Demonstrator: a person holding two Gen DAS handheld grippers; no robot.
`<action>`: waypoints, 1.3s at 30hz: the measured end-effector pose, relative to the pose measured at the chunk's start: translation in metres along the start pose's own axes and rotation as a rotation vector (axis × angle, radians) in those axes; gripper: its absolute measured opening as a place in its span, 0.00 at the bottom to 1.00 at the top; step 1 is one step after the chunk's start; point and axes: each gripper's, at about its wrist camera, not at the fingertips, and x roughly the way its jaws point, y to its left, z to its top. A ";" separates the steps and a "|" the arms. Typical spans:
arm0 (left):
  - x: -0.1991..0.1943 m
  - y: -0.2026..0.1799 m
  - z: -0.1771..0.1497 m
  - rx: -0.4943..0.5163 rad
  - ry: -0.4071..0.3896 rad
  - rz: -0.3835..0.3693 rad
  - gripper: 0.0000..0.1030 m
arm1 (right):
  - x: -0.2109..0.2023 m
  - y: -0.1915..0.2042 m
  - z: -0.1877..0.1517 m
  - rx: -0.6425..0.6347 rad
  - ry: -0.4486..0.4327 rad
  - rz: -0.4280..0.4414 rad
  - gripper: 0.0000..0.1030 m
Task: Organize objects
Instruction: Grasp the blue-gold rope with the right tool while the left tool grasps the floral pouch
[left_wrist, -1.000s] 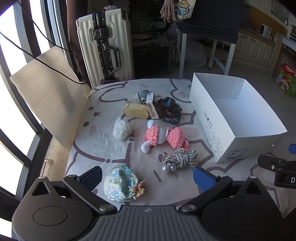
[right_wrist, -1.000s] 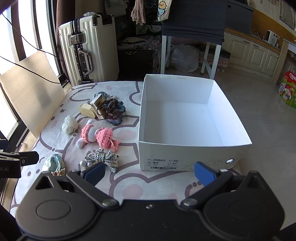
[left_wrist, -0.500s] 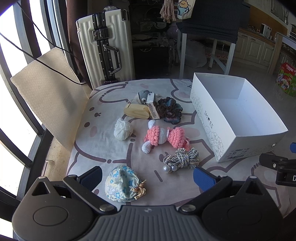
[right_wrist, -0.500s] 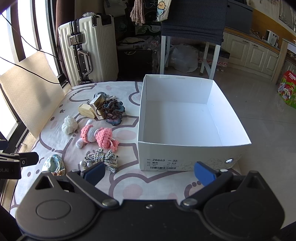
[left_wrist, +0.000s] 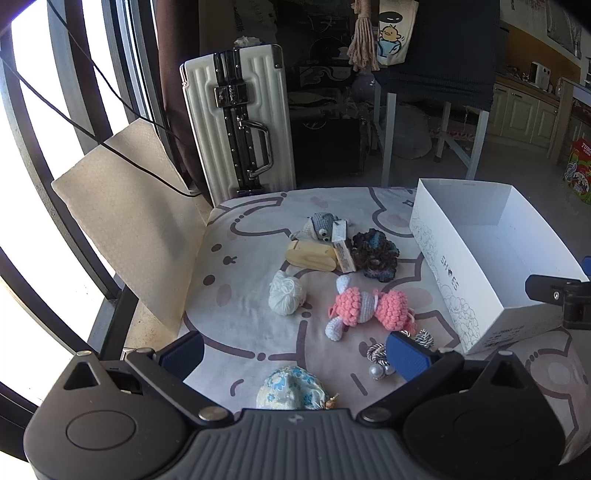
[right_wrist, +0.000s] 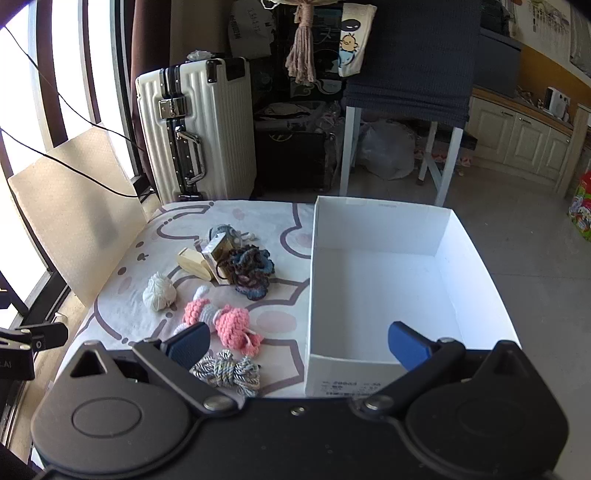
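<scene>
An empty white shoe box (left_wrist: 491, 251) (right_wrist: 384, 273) stands on the right of the patterned cloth (left_wrist: 243, 306). Left of it lie a pink crochet toy (left_wrist: 365, 306) (right_wrist: 221, 321), a white yarn ball (left_wrist: 286, 295) (right_wrist: 159, 291), a wooden block (left_wrist: 312, 254), a dark scrunchie (left_wrist: 375, 254) (right_wrist: 251, 269), a grey crochet toy (left_wrist: 319, 223), a striped rope bundle (right_wrist: 227, 371) and a floral pouch (left_wrist: 291, 389). My left gripper (left_wrist: 295, 352) is open above the pouch. My right gripper (right_wrist: 299, 343) is open over the box's near-left corner.
A white suitcase (left_wrist: 240, 122) stands behind the table. A beige padded board (left_wrist: 125, 218) leans at the left by the window. A chair (right_wrist: 406, 92) draped with dark cloth stands behind the box. The table's far edge lies just behind the box and the toys.
Both grippers have moved forward over the table. The pouch and rope bundle now sit closer under the fingers. No object has moved.
</scene>
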 end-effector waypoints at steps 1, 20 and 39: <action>0.002 0.003 0.003 -0.003 -0.003 -0.002 1.00 | 0.003 0.003 0.004 -0.007 -0.001 0.008 1.00; 0.102 0.015 -0.033 0.047 0.090 -0.136 1.00 | 0.130 0.057 -0.003 0.054 0.268 0.161 1.00; 0.178 -0.006 -0.080 0.161 0.306 -0.178 1.00 | 0.204 0.062 -0.059 0.161 0.475 0.119 1.00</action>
